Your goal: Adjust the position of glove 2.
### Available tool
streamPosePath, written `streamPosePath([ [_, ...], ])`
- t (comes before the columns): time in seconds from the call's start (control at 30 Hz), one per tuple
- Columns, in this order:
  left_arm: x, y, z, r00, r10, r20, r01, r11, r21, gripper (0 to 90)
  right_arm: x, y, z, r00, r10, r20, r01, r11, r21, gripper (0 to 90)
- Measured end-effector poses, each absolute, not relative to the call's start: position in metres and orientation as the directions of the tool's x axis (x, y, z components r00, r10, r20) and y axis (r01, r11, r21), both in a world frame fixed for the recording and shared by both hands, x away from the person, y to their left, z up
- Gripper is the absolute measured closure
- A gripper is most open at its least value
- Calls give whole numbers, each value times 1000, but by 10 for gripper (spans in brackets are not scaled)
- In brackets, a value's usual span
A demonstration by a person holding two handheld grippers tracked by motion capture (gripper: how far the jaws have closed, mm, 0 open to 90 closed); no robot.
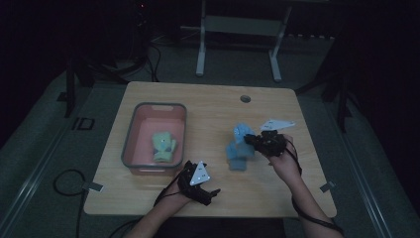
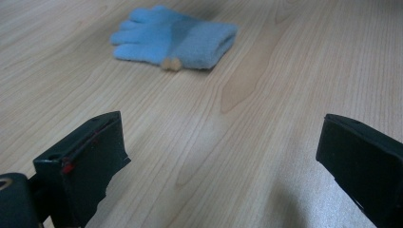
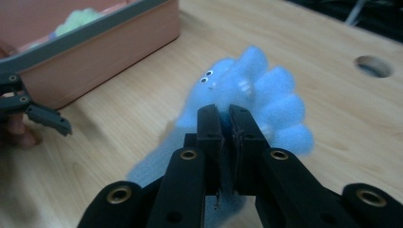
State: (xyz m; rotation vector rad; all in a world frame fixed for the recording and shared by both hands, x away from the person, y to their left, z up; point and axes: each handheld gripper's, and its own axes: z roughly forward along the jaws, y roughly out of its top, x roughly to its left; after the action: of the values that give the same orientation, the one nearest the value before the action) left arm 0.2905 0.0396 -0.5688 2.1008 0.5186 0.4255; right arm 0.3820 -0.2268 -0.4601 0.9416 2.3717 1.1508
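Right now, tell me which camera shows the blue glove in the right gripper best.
The right gripper view: the blue glove sits close up, its small eyes visible, pinched in the shut right gripper. The high view shows it small and dim above a second blue glove, which is the one lying flat in the left gripper view.

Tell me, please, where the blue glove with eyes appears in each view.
High view: blue glove with eyes right of centre, at the right gripper.
Right gripper view: centre, clamped in its jaws.
Left gripper view: faces another glove, lying flat.
Shared landmark: wooden table; pink bin lies left of the glove.
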Motion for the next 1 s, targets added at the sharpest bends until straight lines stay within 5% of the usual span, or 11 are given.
streamPosePath([
  [0.63, 290, 38, -569, 852, 514, 104, 201, -503, 841, 26, 395, -212, -522, -727, 686, 37, 525, 520, 674, 827],
  [1.0, 288, 38, -565, 847, 519, 111, 193, -495, 847, 26, 397, -208, -537, -724, 688, 52, 549, 528, 648, 728],
])
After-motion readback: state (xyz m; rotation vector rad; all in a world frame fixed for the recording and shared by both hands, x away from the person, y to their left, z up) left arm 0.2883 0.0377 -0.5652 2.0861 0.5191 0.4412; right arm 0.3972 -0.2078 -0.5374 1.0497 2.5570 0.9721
